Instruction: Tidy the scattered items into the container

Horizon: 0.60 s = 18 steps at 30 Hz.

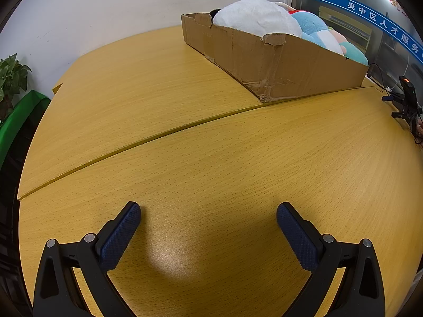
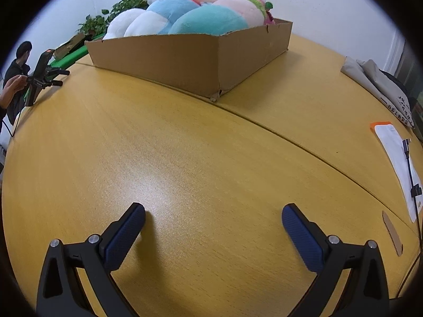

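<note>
A shallow cardboard box stands on the wooden table, far right in the left wrist view. It holds several plush toys: a white one and a blue one rise above its rim. The right wrist view shows the same box at top centre, with a white plush, a teal plush and a pink plush in it. My left gripper is open low over bare wood, well short of the box. My right gripper is open too, with nothing between its fingers.
A seam splits the tabletop. A camera on a clamp sits at the table's right edge, and a person's hand is by it. A folded grey cloth, a white pouch with a cable and a potted plant lie at the margins.
</note>
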Tool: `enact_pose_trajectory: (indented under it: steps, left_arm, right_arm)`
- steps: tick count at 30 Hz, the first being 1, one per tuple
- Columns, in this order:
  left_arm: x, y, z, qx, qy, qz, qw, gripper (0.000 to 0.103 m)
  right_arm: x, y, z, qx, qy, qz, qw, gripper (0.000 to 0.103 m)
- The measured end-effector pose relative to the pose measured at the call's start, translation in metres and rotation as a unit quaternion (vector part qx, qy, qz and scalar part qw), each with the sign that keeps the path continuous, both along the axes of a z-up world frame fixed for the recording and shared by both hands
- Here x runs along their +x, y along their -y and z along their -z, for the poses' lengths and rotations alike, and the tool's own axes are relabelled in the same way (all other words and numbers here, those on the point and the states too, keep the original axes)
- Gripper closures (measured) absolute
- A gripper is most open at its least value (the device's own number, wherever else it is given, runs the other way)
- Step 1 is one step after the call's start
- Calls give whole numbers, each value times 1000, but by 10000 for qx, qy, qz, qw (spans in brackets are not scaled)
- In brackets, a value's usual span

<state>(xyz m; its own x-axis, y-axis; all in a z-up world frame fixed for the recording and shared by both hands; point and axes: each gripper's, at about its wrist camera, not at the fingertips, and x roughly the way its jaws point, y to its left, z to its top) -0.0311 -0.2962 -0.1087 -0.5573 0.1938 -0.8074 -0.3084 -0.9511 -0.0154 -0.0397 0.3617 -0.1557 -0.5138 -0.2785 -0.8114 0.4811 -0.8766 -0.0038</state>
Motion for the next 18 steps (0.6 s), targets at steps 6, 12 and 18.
enact_pose_trajectory:
  steps: [6,12,18]
  left_arm:
    - [0,0,0,-2,1,2,10000,0]
    - [0,1,0,-2,2,5,10000,0]
    - [0,1,0,-2,2,7,10000,0]
  right_arm:
    - [3,1,1,12,-20,22,10000,0]
    - [2,2,1,8,-18,51,10000,0]
    - [2,1,2,7,-16,50,10000,0]
